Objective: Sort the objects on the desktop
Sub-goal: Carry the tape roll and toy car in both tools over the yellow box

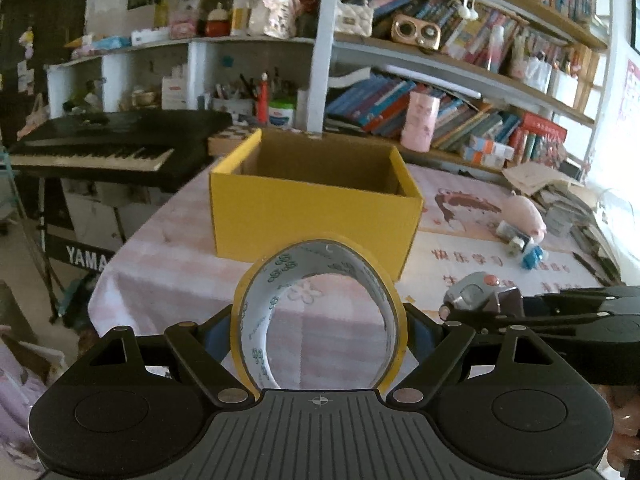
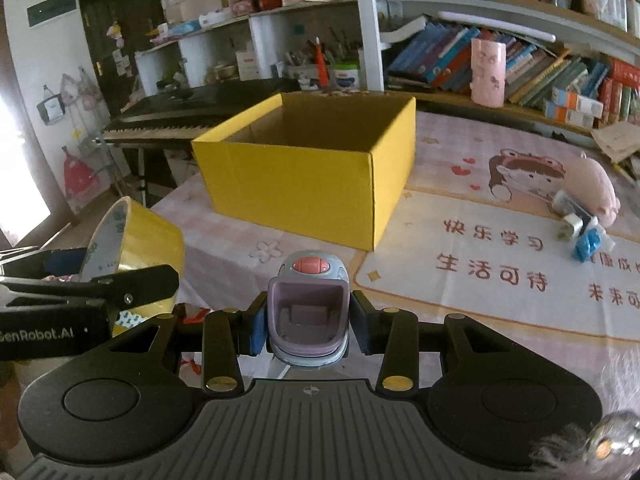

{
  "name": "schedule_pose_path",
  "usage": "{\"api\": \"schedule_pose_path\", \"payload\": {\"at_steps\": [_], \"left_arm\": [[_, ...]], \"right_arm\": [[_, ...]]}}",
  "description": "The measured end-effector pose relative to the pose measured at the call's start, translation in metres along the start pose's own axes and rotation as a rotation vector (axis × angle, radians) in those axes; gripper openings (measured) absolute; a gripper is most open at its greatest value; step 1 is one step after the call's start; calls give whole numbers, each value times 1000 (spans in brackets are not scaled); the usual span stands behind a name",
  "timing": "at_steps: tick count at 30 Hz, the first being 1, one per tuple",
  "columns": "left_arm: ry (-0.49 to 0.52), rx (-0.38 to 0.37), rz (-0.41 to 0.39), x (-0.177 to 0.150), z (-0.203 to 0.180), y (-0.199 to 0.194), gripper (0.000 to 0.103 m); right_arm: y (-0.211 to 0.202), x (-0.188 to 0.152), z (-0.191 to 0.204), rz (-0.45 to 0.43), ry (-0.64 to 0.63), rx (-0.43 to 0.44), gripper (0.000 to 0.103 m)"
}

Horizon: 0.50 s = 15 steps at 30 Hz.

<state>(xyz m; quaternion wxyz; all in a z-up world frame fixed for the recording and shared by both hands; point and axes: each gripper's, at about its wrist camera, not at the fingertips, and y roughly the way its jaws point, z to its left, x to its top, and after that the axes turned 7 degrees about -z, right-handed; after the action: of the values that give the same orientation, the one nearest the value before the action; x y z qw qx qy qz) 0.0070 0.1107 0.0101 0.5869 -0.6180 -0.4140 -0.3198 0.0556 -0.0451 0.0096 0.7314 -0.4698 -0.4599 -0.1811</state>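
My left gripper (image 1: 319, 330) is shut on a yellow tape roll (image 1: 256, 312), held upright above the table's near edge, in front of the open yellow cardboard box (image 1: 312, 216). The roll also shows at the left of the right wrist view (image 2: 156, 240). My right gripper (image 2: 308, 324) is shut on a small grey and purple toy (image 2: 308, 280) with a pink button on top; it shows in the left wrist view too (image 1: 476, 294). The box (image 2: 296, 188) stands just ahead of both grippers and looks empty as far as I can see.
A pink plush (image 2: 592, 184) and a small blue and white toy (image 2: 584, 236) lie on the pink tablecloth (image 2: 480, 272) at the right. A black keyboard piano (image 1: 100, 148) stands left of the table. Bookshelves (image 1: 460, 92) run along the back.
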Motion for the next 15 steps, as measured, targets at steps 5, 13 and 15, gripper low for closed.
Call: {"api": "schedule_pose_path", "payload": {"at_steps": [5,13,15], "left_arm": [[-12,-4,-29,14,7,5,85],[7,13,-139,52,13,29,85],[-10,22,-163,62,16,37,85]], "right_arm": [[4,15,4,-24,-11,-2,38],[24,58,4,-117,-105,25,38],[33,70,0,-131,-123,31,38]]}}
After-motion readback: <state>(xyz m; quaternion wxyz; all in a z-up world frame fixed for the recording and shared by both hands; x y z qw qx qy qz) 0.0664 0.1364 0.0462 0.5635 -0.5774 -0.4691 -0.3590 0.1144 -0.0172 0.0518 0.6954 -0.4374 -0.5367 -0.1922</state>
